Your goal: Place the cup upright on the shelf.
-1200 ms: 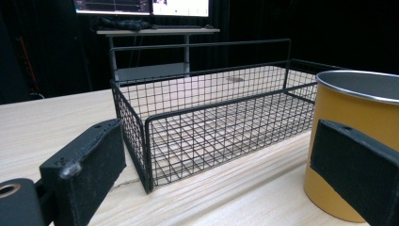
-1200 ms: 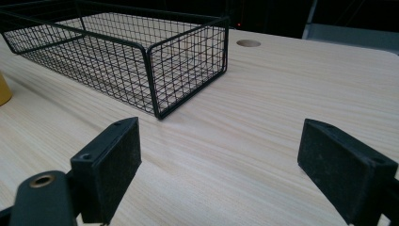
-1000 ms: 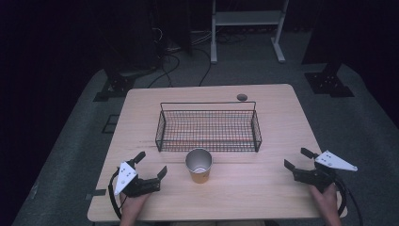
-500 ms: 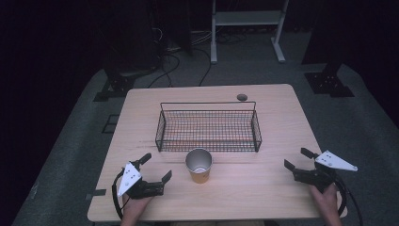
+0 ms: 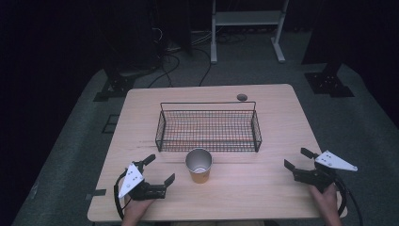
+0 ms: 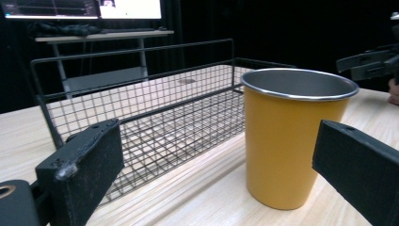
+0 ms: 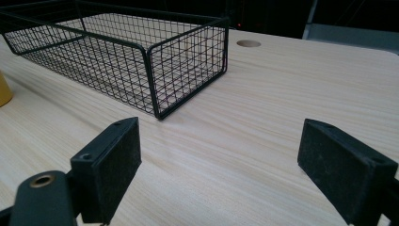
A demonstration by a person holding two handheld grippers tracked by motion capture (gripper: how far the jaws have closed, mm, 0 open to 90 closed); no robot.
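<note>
- Cup (image 5: 199, 165), orange-yellow with a bare metal rim and inside, stands upright on the wooden table (image 5: 273, 117), just in front of the long near wall of the black wire basket (image 5: 208, 129) and apart from it.
- Seen from the left gripper view, the cup (image 6: 292, 136) is ahead and a little toward the right-hand jaw, not yet between the two black jaws; neither pad touches it.
- The left gripper (image 5: 157, 170) sits low over the table's near left corner, held in the person's left hand (image 5: 136, 208), and points toward the cup.
- Its jaws have just been opening and now stand wide apart with nothing between them.
- The right gripper (image 5: 295, 159) rests near the table's right edge, gripped by the right hand (image 5: 327, 200), well apart from the cup.
- Its jaws are spread wide and hold nothing; bare wood lies between them in the right gripper view.
- In that view a corner of the basket (image 7: 155, 61) lies ahead to the left, and a small round hole (image 7: 248, 43) in the tabletop lies beyond it.
- The basket's mesh floor looks bare.
- A white metal stand (image 5: 247, 21) rises from the dark floor behind the table.
</note>
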